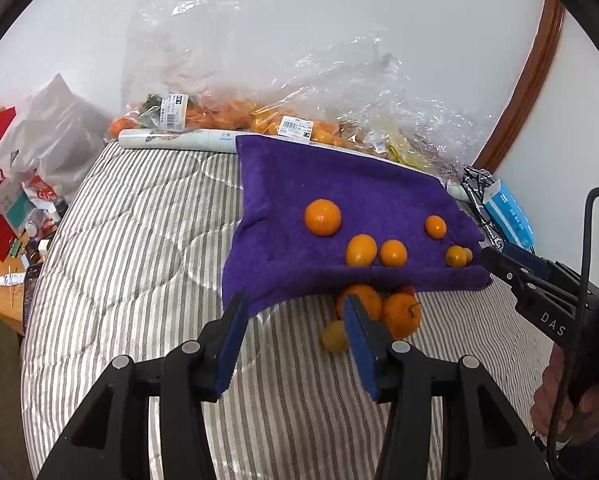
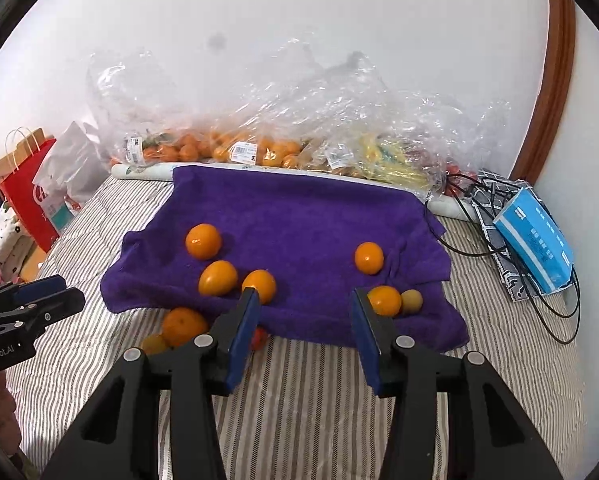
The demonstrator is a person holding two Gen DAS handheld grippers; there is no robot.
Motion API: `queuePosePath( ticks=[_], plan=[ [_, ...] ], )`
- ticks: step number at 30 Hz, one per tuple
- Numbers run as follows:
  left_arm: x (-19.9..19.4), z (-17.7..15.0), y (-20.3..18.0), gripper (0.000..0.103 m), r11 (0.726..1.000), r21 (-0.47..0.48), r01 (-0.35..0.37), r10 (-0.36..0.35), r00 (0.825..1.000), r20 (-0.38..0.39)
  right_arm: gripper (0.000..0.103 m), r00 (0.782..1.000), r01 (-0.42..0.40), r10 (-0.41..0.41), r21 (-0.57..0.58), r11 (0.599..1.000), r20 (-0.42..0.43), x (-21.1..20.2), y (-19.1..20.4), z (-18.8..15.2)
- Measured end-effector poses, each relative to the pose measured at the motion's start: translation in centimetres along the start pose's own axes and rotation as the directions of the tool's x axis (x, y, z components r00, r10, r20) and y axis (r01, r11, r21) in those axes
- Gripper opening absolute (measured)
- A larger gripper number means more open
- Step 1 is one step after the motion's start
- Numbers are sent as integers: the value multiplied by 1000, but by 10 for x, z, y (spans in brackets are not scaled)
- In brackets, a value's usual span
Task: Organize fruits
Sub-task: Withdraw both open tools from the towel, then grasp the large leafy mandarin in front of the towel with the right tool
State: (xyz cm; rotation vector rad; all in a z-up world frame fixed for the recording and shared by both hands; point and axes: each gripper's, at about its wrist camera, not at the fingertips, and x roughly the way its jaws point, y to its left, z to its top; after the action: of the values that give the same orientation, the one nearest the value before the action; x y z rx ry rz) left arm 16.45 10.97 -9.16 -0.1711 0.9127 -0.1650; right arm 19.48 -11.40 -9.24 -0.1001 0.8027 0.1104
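Striped quilt (image 2: 319, 380) underneath, purple towel (image 2: 299, 220) spread at twelve o'clock. Oranges (image 2: 203, 241) scattered on towel, more at seven o'clock off its edge. Left gripper (image 1: 295, 340), right gripper (image 2: 303, 336): wide open, empty.

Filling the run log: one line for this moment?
left gripper: open, empty | right gripper: open, empty | oranges: on purple towel

Fuzzy purple towel (image 2: 299, 216), glossy oranges (image 2: 203, 241)

Bright, even, soft light fills both views; shadows under the fruit are faint. Glare glints on the plastic bags (image 2: 299, 120). Fisheye bending curves the edges, with black vignetted corners.
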Motion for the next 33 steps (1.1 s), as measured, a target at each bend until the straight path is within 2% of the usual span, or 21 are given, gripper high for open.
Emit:
queuePosePath(
  ticks=[8,12,23,33],
  plan=[
    [-8,-12,3,47,1000,-15,-10,10,1000,-3,46,1000,-6,6,28,1000,3,-10,0,-14],
    [-9,-22,10,47,999,-29,-30,30,999,-18,46,999,-40,41,48,998,-28,-4,2,-22],
    [-7,-39,31,47,996,-65,-67,64,997,-48,46,995,-83,83,2,997,-59,7,28,-38],
    [3,-43,48,47,991,-95,-94,88,994,-72,44,992,-107,108,9,994,-72,24,27,-41]
  ],
)
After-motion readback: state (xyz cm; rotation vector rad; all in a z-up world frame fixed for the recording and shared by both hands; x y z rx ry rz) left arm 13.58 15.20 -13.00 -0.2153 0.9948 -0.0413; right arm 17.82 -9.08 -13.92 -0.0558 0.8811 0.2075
